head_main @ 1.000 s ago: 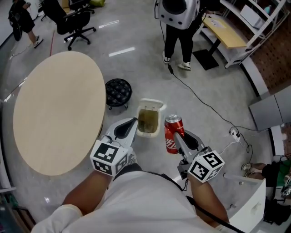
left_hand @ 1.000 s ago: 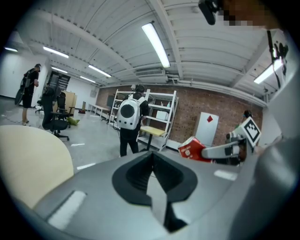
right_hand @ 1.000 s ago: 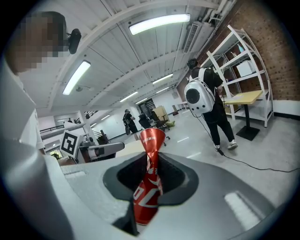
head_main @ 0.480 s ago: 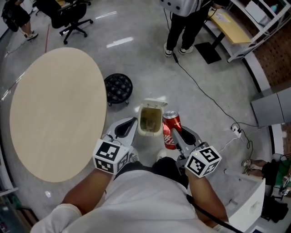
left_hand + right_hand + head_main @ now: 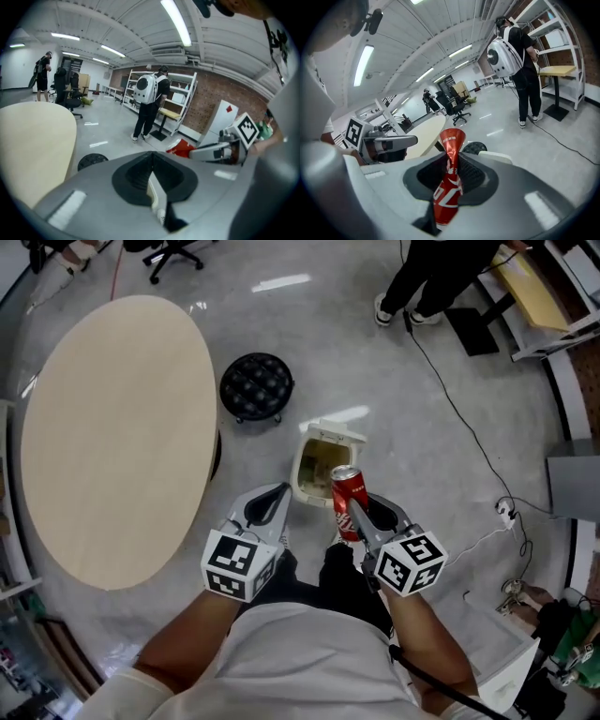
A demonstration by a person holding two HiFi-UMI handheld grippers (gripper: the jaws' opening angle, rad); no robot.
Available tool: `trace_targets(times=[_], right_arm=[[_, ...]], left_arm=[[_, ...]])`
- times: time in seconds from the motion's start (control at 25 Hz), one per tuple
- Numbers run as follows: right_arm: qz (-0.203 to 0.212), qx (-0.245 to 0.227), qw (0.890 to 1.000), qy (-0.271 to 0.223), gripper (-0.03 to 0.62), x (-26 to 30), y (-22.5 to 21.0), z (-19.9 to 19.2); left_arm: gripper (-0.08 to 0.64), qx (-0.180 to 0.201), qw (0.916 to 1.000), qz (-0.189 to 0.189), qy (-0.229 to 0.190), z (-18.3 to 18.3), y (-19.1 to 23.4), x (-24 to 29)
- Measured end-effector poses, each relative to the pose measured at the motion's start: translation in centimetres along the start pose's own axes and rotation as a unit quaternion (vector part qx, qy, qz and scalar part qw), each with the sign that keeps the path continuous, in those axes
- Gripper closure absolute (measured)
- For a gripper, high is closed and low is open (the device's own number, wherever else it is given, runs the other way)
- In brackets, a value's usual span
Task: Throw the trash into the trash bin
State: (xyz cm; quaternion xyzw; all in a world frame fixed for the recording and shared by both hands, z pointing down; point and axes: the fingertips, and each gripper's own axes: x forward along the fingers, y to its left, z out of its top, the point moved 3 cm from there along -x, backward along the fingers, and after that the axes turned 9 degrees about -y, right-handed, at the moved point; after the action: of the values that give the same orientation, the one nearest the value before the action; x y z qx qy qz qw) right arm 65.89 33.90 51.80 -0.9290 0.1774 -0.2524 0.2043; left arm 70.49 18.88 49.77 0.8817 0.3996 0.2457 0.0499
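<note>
Your right gripper is clamped on a dented red soda can, and your left gripper beside it is closed on nothing. Just beyond the can, a small open trash bin stands on the floor. You seem to be mid-carry: next, bring the can over the bin's mouth, then spread the jaws.

Grey glossy floor; round beige table, black stool nr it; brick wall w/ white shelving
</note>
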Motion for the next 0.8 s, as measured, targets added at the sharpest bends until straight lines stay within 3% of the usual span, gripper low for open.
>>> trace_targets(times=[0.32,0.8], right_arm=[[-0.017,0.066,0.996,0.065,0.523,4.4,-7.4,-8.1],[-0.047,0.043,0.988,0.140,0.523,11.5,-14.7,-16.4]], left_arm=[[0.554,-0.025,0.9948,0.030,0.094,-9.4,-0.4,2.9],[0.554,-0.043,0.9859,0.043,0.156,-16.1,0.1,6.7]])
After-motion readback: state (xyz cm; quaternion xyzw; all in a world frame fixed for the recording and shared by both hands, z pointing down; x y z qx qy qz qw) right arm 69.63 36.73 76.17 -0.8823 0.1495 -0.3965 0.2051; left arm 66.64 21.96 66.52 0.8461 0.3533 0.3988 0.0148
